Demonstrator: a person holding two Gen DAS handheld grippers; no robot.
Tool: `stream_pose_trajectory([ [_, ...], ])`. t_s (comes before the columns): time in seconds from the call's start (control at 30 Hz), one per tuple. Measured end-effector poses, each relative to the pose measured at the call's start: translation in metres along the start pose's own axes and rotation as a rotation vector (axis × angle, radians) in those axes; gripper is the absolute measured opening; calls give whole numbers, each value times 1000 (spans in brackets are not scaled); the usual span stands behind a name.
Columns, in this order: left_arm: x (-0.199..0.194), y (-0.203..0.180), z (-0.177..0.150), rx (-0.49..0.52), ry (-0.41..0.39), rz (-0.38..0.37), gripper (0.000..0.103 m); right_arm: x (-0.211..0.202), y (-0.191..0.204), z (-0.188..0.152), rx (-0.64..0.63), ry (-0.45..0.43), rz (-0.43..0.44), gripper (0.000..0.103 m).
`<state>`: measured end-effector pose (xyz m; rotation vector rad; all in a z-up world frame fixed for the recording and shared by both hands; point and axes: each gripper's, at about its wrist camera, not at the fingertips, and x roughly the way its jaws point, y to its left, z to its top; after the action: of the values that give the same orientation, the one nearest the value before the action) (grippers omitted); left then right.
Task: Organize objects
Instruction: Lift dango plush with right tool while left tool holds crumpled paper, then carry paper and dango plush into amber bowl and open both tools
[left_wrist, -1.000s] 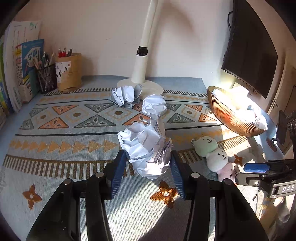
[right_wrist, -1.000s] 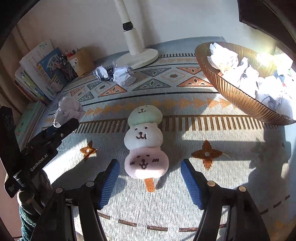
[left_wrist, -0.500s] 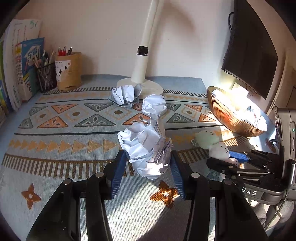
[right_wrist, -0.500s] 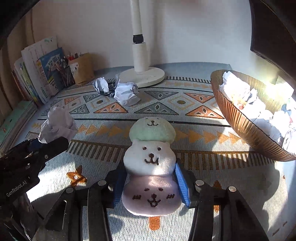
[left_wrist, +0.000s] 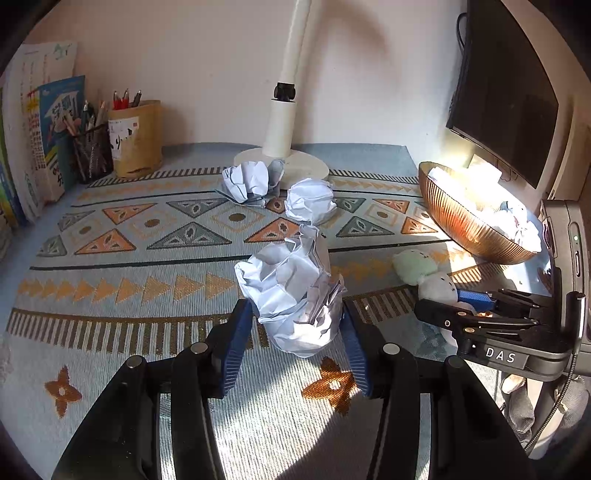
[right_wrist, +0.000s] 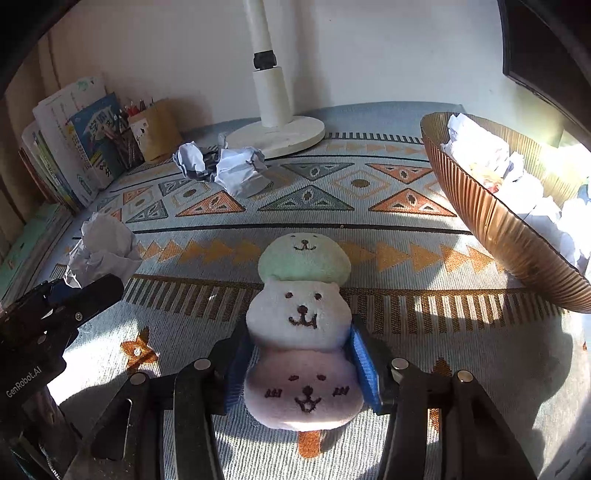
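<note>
My left gripper (left_wrist: 297, 334) is clamped on a crumpled paper ball (left_wrist: 291, 291) above the middle of the patterned mat (left_wrist: 129, 258). My right gripper (right_wrist: 301, 363) is clenched on the plush toy (right_wrist: 303, 325), pads pressing its sides, toward the mat's right edge. The copper bowl (right_wrist: 509, 236) with paper sits at that edge. Two more paper balls (left_wrist: 247, 179) lie near the lamp base (left_wrist: 306, 166) at the far edge.

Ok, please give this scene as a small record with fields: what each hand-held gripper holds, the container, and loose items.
left hand-held gripper: shut on large crumpled white paper ball
right hand-held gripper: shut on three-tier plush dumpling toy
container: ribbed copper-coloured bowl, holds crumpled paper
loose items: two crumpled paper balls near white lamp base
</note>
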<state>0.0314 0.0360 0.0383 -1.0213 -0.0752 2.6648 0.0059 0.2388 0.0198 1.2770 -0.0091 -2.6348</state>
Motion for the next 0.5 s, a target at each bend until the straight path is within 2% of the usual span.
stream_pose_trajectory([
  [0.17,0,1,0,-4,2,3,47,-2,-4,0,10,-15,-9,49],
  [0.33,-1,-1,0,8,-4,9,47,-27,-7,-4,35,-141,-54,49],
  [0.4,-2,-2,1,9,-7,11,45,-39,-11,-5,50,-178,-35,49],
  [0.5,-6,-7,4,23,-11,-22,45,-56,-30,-8,129,-174,22,49],
])
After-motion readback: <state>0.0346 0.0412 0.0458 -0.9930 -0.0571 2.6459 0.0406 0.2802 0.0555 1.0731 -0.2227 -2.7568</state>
